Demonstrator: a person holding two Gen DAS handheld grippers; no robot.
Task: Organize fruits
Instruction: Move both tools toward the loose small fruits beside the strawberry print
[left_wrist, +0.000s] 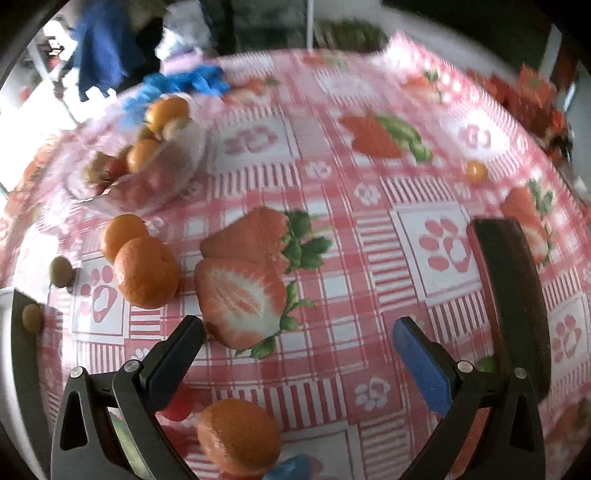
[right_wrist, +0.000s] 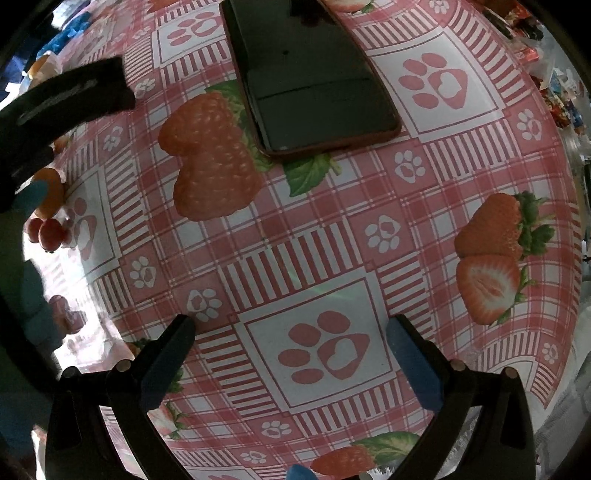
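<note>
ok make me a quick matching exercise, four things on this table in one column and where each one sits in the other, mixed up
Things:
1. glass bowl
2. phone
3. nearest orange
4. small yellow-orange fruit

Places:
A. alone on the cloth, far right in the left wrist view
B. lying flat and dark, ahead of the right gripper
C. far left, already holding oranges
D. low between the fingers of the left gripper

Pairs: 1-C, 2-B, 3-D, 4-A
</note>
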